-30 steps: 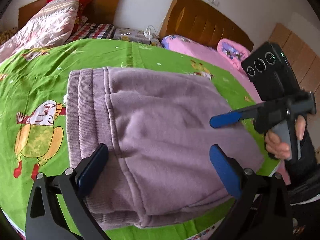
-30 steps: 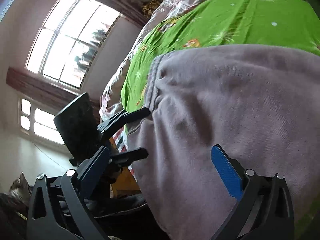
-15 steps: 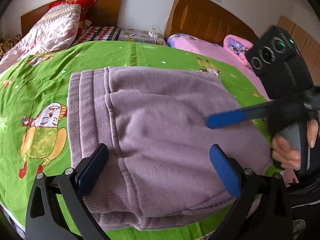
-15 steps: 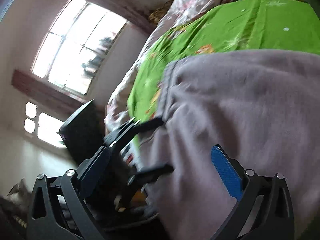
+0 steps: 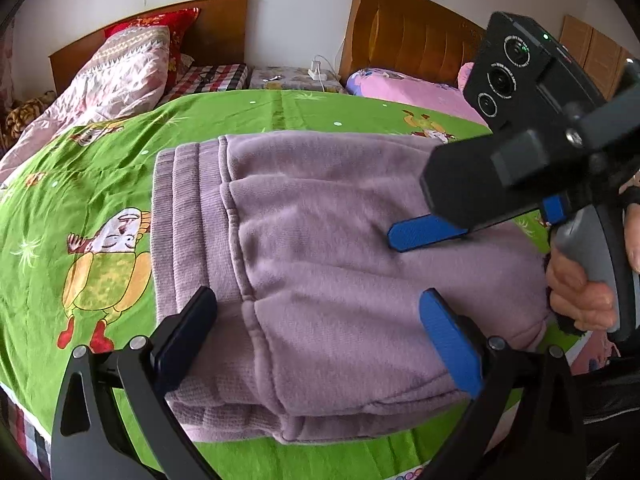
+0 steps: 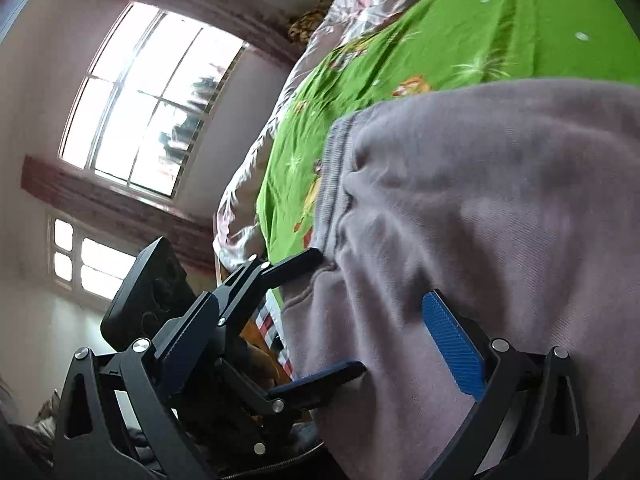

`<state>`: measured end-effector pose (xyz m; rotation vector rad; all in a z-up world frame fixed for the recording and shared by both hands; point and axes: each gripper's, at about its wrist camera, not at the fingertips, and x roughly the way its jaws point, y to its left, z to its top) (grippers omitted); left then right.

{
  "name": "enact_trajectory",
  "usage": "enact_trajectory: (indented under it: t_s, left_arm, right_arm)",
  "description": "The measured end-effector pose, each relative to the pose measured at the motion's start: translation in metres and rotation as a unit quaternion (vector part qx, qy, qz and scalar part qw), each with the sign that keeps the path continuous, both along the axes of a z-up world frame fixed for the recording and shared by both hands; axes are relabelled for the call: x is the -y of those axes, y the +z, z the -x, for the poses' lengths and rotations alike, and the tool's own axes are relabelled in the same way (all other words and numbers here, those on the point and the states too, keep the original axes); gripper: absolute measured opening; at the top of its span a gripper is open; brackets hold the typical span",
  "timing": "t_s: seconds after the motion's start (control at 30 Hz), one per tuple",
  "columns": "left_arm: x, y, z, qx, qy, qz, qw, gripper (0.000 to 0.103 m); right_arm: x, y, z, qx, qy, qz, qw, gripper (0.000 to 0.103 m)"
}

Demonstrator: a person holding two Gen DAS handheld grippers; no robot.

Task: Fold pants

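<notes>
Left wrist: left hand-held gripper (image 5: 320,332) wide open, empty, above pants (image 5: 340,248).

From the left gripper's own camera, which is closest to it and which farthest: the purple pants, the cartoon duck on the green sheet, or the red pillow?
1. Purple pants: right between the left gripper's open fingers.
2. Cartoon duck: on the green sheet, just left of the pants.
3. Red pillow: far back on the left, against the headboard.
</notes>
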<state>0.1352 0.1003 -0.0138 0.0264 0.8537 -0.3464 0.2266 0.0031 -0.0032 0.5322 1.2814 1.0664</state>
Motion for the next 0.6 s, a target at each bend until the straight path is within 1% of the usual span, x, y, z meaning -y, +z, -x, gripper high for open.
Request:
enact_trajectory:
  t_s: [0.13,0.17,0.23,0.3,0.33,0.37,0.4,0.47,0.5,0.53,0.6]
  left_arm:
    - [0.003,0.001,0.008,0.004,0.006,-0.008,0.9999,0.101]
    - [0.003,0.001,0.010,0.006,0.009,-0.011,0.9999,0.101]
    - [0.002,0.001,0.013,0.008,0.016,-0.016,0.9997,0.101]
    - [0.002,0.002,0.018,0.013,0.027,-0.022,0.9993,0.101]
    - [0.001,0.002,0.020,0.015,0.032,-0.025,0.9990,0.101]
    - [0.002,0.003,0.025,0.020,0.041,-0.033,0.9984,0.101]
    - [0.002,0.004,0.026,0.023,0.047,-0.037,0.9979,0.101]
    - [0.002,0.007,0.037,0.033,0.073,-0.050,0.9956,0.101]
    - [-0.001,0.011,0.044,0.040,0.090,-0.049,0.9939,0.101]
    - [-0.005,0.016,0.052,0.048,0.111,-0.040,0.9919,0.101]
    - [-0.013,0.026,0.064,0.065,0.139,-0.022,0.9879,0.101]
  right_arm:
    - [0.004,0.003,0.012,0.004,0.015,0.018,1.000,0.099]
    - [0.012,0.007,0.015,0.007,0.007,0.013,1.000,0.099]
    - [0.033,0.014,0.022,0.014,-0.029,-0.003,0.999,0.099]
    - [0.050,0.014,0.031,0.020,-0.064,0.014,0.998,0.099]
    - [0.059,0.009,0.037,0.016,-0.075,0.032,0.997,0.099]
    - [0.067,0.004,0.044,0.008,-0.080,0.039,0.996,0.099]
    - [0.074,0.002,0.051,0.008,-0.083,0.033,0.996,0.099]
    - [0.090,0.012,0.074,0.026,-0.098,0.027,0.994,0.099]
    - [0.097,0.019,0.084,0.033,-0.103,0.025,0.994,0.099]
    - [0.105,0.029,0.098,0.049,-0.110,0.021,0.993,0.099]
    - [0.118,0.050,0.125,0.105,-0.134,0.030,0.985,0.099]
